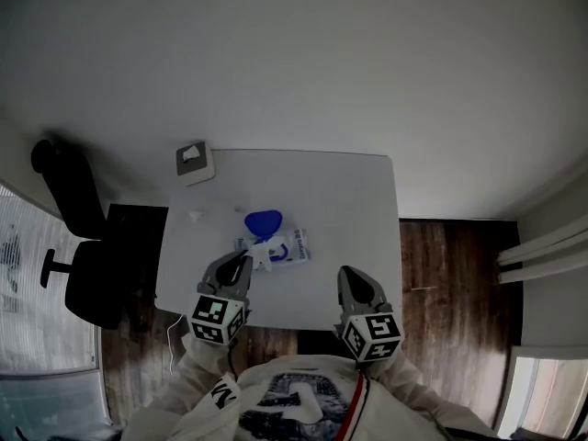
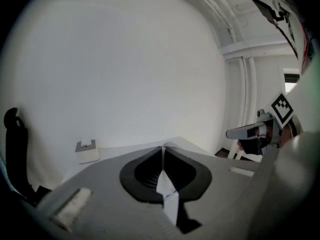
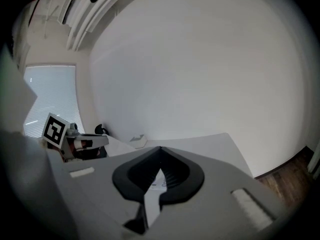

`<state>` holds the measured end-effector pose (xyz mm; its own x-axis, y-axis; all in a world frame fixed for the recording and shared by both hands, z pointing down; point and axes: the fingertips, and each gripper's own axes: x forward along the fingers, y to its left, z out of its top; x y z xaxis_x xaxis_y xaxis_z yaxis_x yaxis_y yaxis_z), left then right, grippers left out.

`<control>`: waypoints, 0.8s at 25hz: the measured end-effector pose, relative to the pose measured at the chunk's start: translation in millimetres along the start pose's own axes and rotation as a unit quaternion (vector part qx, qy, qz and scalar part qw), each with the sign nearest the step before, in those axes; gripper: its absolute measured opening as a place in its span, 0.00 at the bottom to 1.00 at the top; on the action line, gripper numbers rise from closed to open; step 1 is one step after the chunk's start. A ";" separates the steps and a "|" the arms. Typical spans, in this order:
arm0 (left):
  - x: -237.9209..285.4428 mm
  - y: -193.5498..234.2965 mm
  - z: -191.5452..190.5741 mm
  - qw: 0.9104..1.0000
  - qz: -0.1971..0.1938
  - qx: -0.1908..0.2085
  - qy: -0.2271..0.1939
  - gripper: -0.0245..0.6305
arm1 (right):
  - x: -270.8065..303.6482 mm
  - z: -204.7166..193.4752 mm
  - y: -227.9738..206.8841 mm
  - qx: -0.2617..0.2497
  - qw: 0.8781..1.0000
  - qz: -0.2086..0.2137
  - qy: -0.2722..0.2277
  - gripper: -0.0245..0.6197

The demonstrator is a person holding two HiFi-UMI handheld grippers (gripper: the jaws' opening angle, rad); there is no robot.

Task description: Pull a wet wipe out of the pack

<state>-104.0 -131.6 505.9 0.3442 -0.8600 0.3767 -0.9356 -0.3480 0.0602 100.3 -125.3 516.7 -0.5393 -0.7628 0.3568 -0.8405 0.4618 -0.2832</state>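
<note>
In the head view a white wet-wipe pack (image 1: 290, 247) lies mid-table on the white table (image 1: 349, 200), its blue lid (image 1: 264, 221) flipped open toward the far side. A crumpled white wet wipe (image 1: 261, 256) runs from the pack's opening to my left gripper (image 1: 246, 262), which is shut on it just in front of the pack. In the left gripper view, the left gripper (image 2: 163, 148) has its jaws together, with a white sliver showing through the gap below. My right gripper (image 1: 347, 275) hovers near the table's front edge, right of the pack. Its jaws are shut and hold nothing (image 3: 160, 149).
A small grey box (image 1: 194, 162) sits at the table's far left corner, and a tiny white scrap (image 1: 194, 215) lies near the left edge. A black office chair (image 1: 83, 246) stands left of the table on dark wood floor. A white wall lies beyond.
</note>
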 end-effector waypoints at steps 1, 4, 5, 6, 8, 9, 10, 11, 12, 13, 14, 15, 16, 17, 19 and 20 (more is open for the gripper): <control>-7.6 -0.2 0.6 1.000 -0.002 -0.006 -0.007 0.05 | -4.4 -0.9 6.5 0.002 1.000 -0.001 -0.006 0.05; -28.2 -0.3 -2.6 0.999 -0.009 -0.022 -0.025 0.05 | -16.1 -6.8 26.9 0.005 1.000 -0.009 -0.021 0.05; -35.8 -1.0 -5.0 0.999 -0.011 -0.023 -0.030 0.05 | -20.3 -9.8 34.6 0.003 1.000 -0.013 -0.024 0.05; -44.2 -2.1 -7.3 0.999 -0.014 -0.023 -0.033 0.05 | -25.1 -12.6 42.8 0.002 1.000 -0.016 -0.026 0.05; -62.1 -5.2 -10.3 0.999 -0.019 -0.022 -0.042 0.05 | -36.5 -16.9 58.7 -0.001 0.999 -0.020 -0.034 0.05; -70.9 -6.8 -11.1 0.998 -0.022 -0.021 -0.047 0.05 | -42.7 -18.5 65.5 -0.003 0.999 -0.021 -0.038 0.05; -79.5 -8.2 -11.7 0.998 -0.024 -0.021 -0.051 0.05 | -48.8 -20.0 71.6 -0.004 0.999 -0.024 -0.043 0.05; -88.0 -9.4 -12.2 0.998 -0.026 -0.021 -0.055 0.05 | -54.7 -21.7 77.1 -0.004 0.999 -0.026 -0.047 0.05; -96.5 -10.4 -12.6 0.998 -0.029 -0.022 -0.058 0.05 | -60.2 -23.6 82.4 -0.003 0.998 -0.029 -0.050 0.05; -105.2 -11.0 -12.9 0.997 -0.030 -0.023 -0.061 0.05 | -65.3 -25.7 87.5 -0.003 0.998 -0.031 -0.052 0.05; -114.0 -11.4 -13.2 0.997 -0.031 -0.024 -0.065 0.05 | -70.1 -28.1 92.5 -0.003 0.998 -0.033 -0.054 0.05; -122.7 -11.6 -13.6 0.997 -0.032 -0.023 -0.068 0.05 | -74.6 -30.9 97.7 -0.003 0.998 -0.035 -0.055 0.05; -131.3 -11.6 -14.7 0.997 -0.031 -0.023 -0.072 0.05 | -78.9 -34.1 103.0 -0.002 0.998 -0.035 -0.056 0.05; -139.7 -11.4 -16.4 0.997 -0.030 -0.023 -0.075 0.05 | -83.1 -37.7 108.8 -0.002 0.998 -0.035 -0.057 0.05; -155.9 -10.7 -22.0 0.996 -0.027 -0.026 -0.079 0.05 | -91.3 -44.7 122.5 0.000 0.998 -0.029 -0.062 0.05; -164.0 -10.7 -25.4 0.996 -0.027 -0.028 -0.080 0.05 | -95.5 -47.8 130.3 0.000 0.998 -0.026 -0.065 0.05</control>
<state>-152.5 22.7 467.0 0.3974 -0.8908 0.2202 -0.9171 -0.3774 0.1284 39.9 29.3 488.3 -0.4837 -0.8379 0.2529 -0.8673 0.4203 -0.2666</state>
